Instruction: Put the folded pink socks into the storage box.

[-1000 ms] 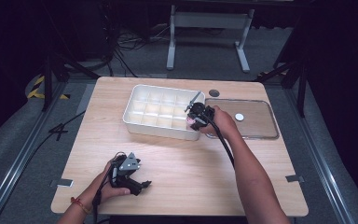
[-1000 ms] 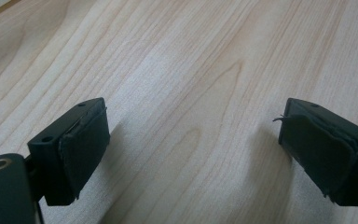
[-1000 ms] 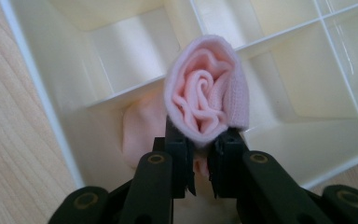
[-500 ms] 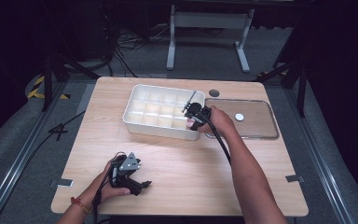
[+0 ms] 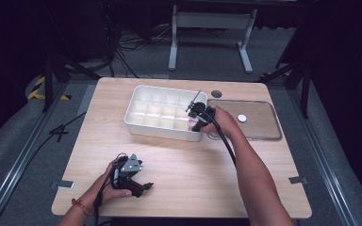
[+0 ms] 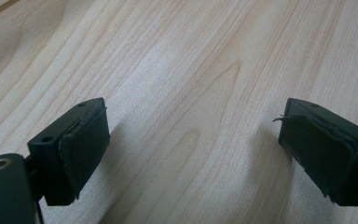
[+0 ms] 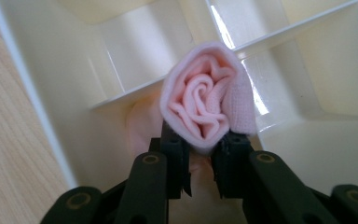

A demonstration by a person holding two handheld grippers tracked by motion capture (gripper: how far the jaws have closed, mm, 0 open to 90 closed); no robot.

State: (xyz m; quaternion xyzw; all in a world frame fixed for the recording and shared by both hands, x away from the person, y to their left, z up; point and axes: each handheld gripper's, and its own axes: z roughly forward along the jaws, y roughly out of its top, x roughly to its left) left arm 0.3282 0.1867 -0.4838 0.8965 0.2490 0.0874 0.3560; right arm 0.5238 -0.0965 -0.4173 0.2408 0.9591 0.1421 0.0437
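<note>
A white tray (image 5: pixel 160 132) divided into several compartments stands at the table's back middle. My right gripper (image 5: pixel 195 114) reaches into its near right corner compartment. In the right gripper view the right gripper (image 7: pixel 200 135) pinches the lower end of a rolled pink cloth (image 7: pixel 207 105), which stands up inside a compartment (image 7: pixel 135 56). Its jaws have just been opening a little, with the cloth still between the pads. My left gripper (image 5: pixel 143 187) rests on the table near the front left edge. In the left gripper view it (image 6: pixel 193 154) is open over bare wood.
A clear flat lid (image 5: pixel 261 128) lies right of the tray with a small white disc (image 5: pixel 242 117) on it. A dark round hole (image 5: pixel 216 93) sits in the tabletop behind it. The person's right forearm (image 5: pixel 250 169) crosses the table's right half.
</note>
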